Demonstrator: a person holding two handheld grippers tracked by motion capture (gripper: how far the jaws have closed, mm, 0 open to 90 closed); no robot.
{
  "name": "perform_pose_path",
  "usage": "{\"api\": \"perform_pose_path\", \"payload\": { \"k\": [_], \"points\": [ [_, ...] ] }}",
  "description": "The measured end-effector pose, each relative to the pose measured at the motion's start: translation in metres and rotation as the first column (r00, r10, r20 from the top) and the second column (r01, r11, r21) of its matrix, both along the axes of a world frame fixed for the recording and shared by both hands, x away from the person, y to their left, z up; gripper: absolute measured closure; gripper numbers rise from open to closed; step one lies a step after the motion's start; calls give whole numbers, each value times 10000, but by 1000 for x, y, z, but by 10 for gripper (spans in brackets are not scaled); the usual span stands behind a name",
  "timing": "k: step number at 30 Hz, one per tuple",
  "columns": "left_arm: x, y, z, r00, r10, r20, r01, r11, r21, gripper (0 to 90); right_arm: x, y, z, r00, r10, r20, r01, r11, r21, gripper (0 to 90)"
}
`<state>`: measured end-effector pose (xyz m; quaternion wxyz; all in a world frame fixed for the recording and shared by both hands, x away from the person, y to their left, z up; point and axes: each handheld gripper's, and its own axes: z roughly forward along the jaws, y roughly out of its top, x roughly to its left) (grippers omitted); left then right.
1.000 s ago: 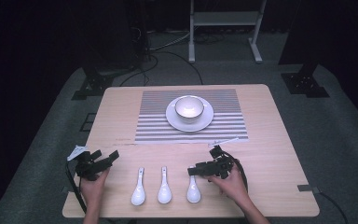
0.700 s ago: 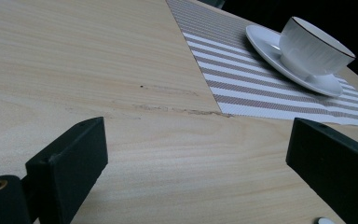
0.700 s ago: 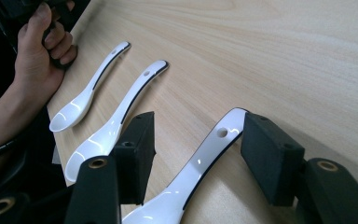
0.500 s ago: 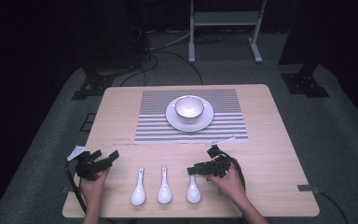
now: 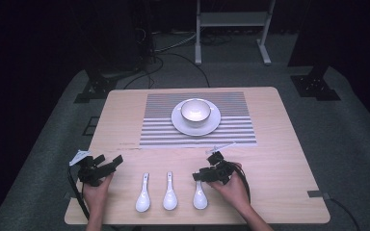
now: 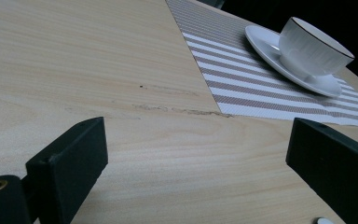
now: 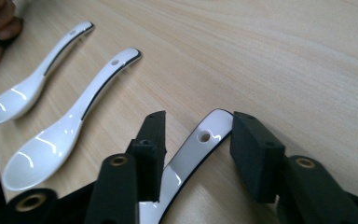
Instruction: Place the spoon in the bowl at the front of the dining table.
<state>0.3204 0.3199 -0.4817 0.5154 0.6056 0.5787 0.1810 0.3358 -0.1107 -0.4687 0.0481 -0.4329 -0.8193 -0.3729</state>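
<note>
Two black jaws of our right gripper (image 7: 196,140) straddle the handle of the rightmost spoon (image 7: 193,149), not yet clamped on it. Our left gripper (image 6: 196,163) gapes wide over bare table (image 6: 74,56). Two more spoons (image 7: 70,121) lie beside.

text: none legible | labels: none | numbers: none

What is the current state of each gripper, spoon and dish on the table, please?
Right gripper: open, jaws either side of the right spoon's handle.
Left gripper: open, holding nothing.
Right spoon: flat on the table.
Middle spoon: flat, untouched.
Left spoon: flat, untouched.
Bowl: upright on saucer.
</note>
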Motion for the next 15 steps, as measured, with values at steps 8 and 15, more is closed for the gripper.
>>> {"api": "perform_pose_path", "payload": {
  "k": [8,15],
  "points": [
    [0,0,0,10000,-4,15,4,10000,7,39,-4,6,3,9986,-52,518,91,9972,-747,631],
    [0,0,0,10000,-19,21,19,10000,0,40,-1,4,2,9999,125,9,-124,9980,-617,750]
  ]
}}
